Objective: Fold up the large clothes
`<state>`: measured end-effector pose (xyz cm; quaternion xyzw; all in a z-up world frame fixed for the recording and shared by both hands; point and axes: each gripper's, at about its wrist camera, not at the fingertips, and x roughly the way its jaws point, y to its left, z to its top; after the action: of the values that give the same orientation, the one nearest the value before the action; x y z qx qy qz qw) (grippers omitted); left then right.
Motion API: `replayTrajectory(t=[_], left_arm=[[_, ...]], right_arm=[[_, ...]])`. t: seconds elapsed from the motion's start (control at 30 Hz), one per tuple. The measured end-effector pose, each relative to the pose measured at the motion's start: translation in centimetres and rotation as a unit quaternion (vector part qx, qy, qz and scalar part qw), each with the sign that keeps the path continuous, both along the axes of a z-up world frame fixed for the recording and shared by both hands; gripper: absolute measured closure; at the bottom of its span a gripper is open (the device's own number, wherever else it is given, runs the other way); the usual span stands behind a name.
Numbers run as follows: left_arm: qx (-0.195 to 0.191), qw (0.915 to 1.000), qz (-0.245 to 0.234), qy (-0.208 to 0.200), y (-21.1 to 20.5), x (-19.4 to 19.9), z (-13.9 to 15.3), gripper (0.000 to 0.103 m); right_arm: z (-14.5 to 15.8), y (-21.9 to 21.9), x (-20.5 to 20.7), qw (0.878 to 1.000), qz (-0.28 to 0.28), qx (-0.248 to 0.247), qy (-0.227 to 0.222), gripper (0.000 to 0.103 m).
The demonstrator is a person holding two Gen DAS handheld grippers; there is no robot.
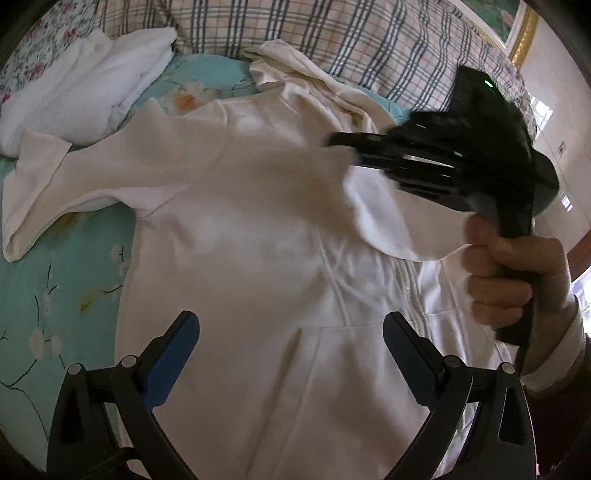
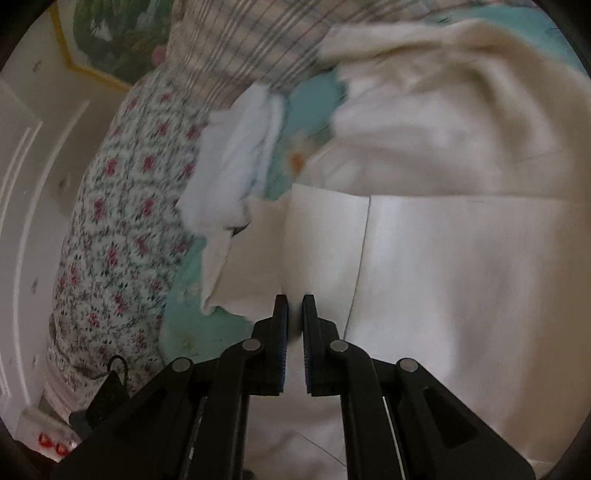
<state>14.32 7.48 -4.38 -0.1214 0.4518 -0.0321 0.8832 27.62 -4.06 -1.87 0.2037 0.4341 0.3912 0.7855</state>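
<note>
A large cream-white hoodie (image 1: 258, 236) lies spread on the bed, hood toward the pillows, one sleeve (image 1: 40, 184) stretched out to the left. My left gripper (image 1: 291, 332) is open and empty, hovering over the hoodie's lower front near the pocket. My right gripper (image 1: 340, 142) enters from the right, held by a hand, and is shut on the other sleeve (image 1: 373, 210), carrying it over the chest. In the right wrist view the gripper (image 2: 294, 301) pinches the sleeve (image 2: 321, 243) between near-closed fingers above the hoodie body (image 2: 461, 266).
The turquoise flowered bedsheet (image 1: 55, 295) shows at the left. A folded white garment (image 1: 85, 88) lies at the back left. A plaid pillow (image 1: 295, 33) and a floral quilt (image 2: 122, 229) line the head of the bed. A framed picture (image 1: 517, 26) hangs on the wall.
</note>
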Motion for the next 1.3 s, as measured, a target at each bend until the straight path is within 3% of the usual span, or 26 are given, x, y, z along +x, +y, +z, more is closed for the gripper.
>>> replayTrajectory(t=[0.17, 0.23, 0.3, 0.47, 0.57, 0.63, 0.7, 0.73, 0.77, 0.9, 1.03, 1.13, 1.17, 1.2, 1.23, 1.3], left_arm=[[-0.008, 0.9999, 0.009, 0.002, 1.5, 1.8, -0.8, 0.003], [-0.016, 0.9998, 0.01, 0.001, 2.0, 3.2, -1.1, 0.003], [-0.022, 0.9997, 0.01, 0.001, 2.4, 4.9, -1.5, 0.003], [-0.023, 0.9992, 0.027, 0.018, 3.2, 10.0, -3.3, 0.004], [-0.032, 0.9986, 0.035, 0.024, 3.7, 12.2, -4.2, 0.01], [-0.028, 0.999, 0.032, 0.014, 3.5, 13.2, -4.4, 0.023], [-0.014, 0.9996, 0.02, 0.012, 2.9, 14.2, -4.5, 0.079], [-0.015, 0.9996, 0.016, 0.017, 2.7, 14.3, -4.6, 0.094], [-0.025, 0.9995, 0.012, 0.017, 2.7, 14.5, -4.5, 0.098], [0.002, 0.9994, 0.034, -0.01, 3.5, 13.7, -3.3, 0.098], [-0.008, 0.9993, 0.035, 0.011, 4.0, 13.4, -4.7, 0.098], [-0.006, 0.9991, 0.039, 0.014, 3.7, 13.5, -4.7, 0.098], [-0.005, 0.9991, 0.038, 0.016, 3.5, 13.5, -4.8, 0.098], [-0.004, 0.9991, 0.038, 0.017, 3.5, 13.4, -4.8, 0.098], [-0.004, 0.9992, 0.036, 0.018, 3.3, 13.6, -4.8, 0.098], [-0.01, 0.9993, 0.03, 0.018, 3.1, 13.6, -4.8, 0.098]], right_arm=[[-1.4, 3.2, 2.7, 1.0, 0.014, -0.011, 0.023, 0.086], [-1.7, 2.5, 3.0, 0.999, 0.006, -0.01, 0.032, 0.075], [-1.4, 0.9, 2.8, 0.999, -0.006, 0.003, 0.035, 0.052], [-0.1, -4.7, 0.8, 0.998, -0.058, 0.005, 0.014, 0.051], [0.7, -8.8, -0.7, 0.995, -0.094, -0.024, -0.017, 0.051], [1.2, -11.9, -1.6, 0.989, -0.136, -0.047, -0.03, 0.051], [1.9, -15.5, -3.1, 0.978, -0.194, -0.065, -0.044, 0.051], [2.2, -16.8, -3.5, 0.973, -0.213, -0.069, -0.048, 0.051], [2.6, -18.5, -4.1, 0.967, -0.239, -0.075, -0.055, 0.051], [3.2, -24.5, -4.4, 0.936, -0.324, -0.126, -0.05, 0.051], [1.2, -26.7, -1.1, 0.93, -0.33, -0.158, -0.007, 0.046], [-1.3, -26.2, 2.2, 0.936, -0.302, -0.177, 0.037, 0.046], [-2.0, -26.1, 2.7, 0.938, -0.295, -0.177, 0.045, 0.049], [-2.4, -26.2, 3.2, 0.941, -0.287, -0.172, 0.046, 0.087], [-2.5, -26.2, 3.3, 0.943, -0.282, -0.172, 0.045, 0.095], [-2.2, -27.3, 3.3, 0.943, -0.287, -0.162, 0.043, 0.096]])
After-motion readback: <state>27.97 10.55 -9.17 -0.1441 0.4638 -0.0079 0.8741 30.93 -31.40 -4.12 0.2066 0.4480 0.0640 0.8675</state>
